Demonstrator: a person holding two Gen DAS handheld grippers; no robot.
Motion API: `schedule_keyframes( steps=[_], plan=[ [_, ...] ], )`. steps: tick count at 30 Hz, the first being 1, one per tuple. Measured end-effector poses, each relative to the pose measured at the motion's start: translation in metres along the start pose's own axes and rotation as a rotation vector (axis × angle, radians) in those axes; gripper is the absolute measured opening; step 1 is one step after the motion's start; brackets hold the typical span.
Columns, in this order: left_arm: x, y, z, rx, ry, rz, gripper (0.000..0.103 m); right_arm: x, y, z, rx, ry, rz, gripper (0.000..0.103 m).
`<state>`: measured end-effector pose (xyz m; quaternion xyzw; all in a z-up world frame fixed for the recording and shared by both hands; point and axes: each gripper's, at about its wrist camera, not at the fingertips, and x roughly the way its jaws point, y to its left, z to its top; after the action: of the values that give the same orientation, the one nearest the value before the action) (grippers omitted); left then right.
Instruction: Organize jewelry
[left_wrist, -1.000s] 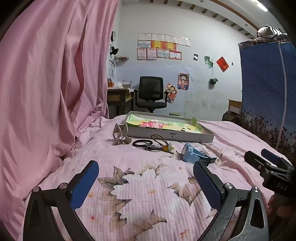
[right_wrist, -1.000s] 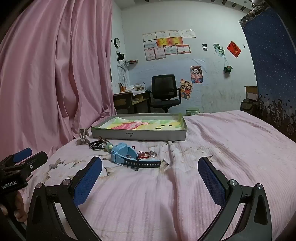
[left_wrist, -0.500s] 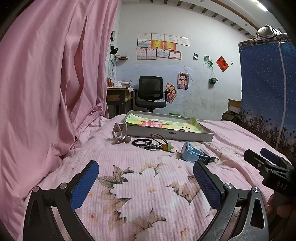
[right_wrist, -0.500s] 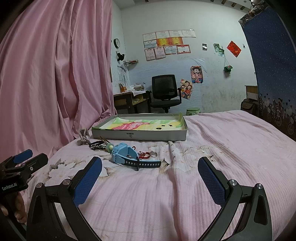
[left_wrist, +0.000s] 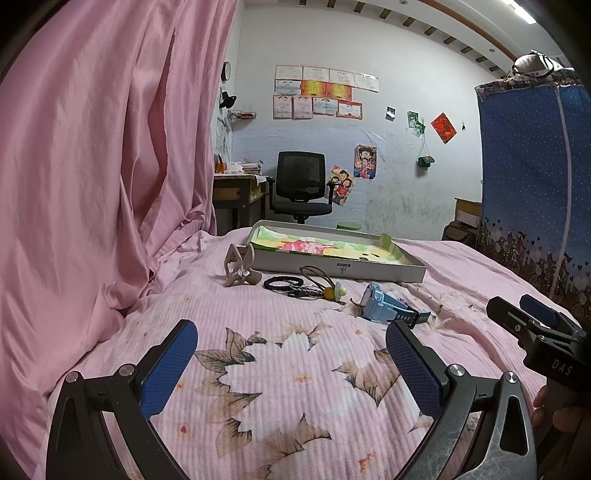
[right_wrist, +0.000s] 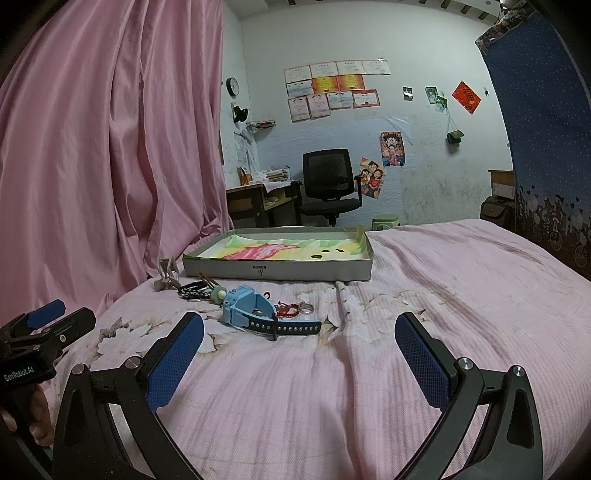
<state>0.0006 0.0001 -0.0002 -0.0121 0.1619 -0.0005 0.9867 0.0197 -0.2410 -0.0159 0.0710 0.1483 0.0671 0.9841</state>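
Note:
A shallow grey box lid (left_wrist: 384, 271) (right_wrist: 277, 271) with a coloured drawing inside lies on the pink bed. In front of it lie a beige hair claw clip (left_wrist: 240, 266) (right_wrist: 166, 275), black hair ties (left_wrist: 282, 283) (right_wrist: 192, 288), a bead charm (left_wrist: 334, 291) (right_wrist: 218, 294), a light blue watch (left_wrist: 384, 304) (right_wrist: 251, 308), and a red bracelet with a ring (right_wrist: 291, 308). My left gripper (left_wrist: 291, 363) is open and empty, short of the items. My right gripper (right_wrist: 299, 354) is open and empty, just short of the watch.
A pink curtain (left_wrist: 103, 166) hangs along the left. A blue wardrobe (left_wrist: 535, 184) stands at the right. A black office chair (left_wrist: 301, 192) and a desk (left_wrist: 236, 195) stand beyond the bed's far end.
Both grippers have crept slightly forward toward the items. The jaws stay open and nothing was touched.

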Motion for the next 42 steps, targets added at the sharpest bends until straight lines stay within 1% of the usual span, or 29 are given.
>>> schedule_keyframes(
  steps=[42],
  plan=[
    [0.0002,-0.0001,0.0000,0.000,0.000,0.000,0.103,0.0014,0.0002,0.0012,0.002,-0.006,0.001,0.102]
  ],
)
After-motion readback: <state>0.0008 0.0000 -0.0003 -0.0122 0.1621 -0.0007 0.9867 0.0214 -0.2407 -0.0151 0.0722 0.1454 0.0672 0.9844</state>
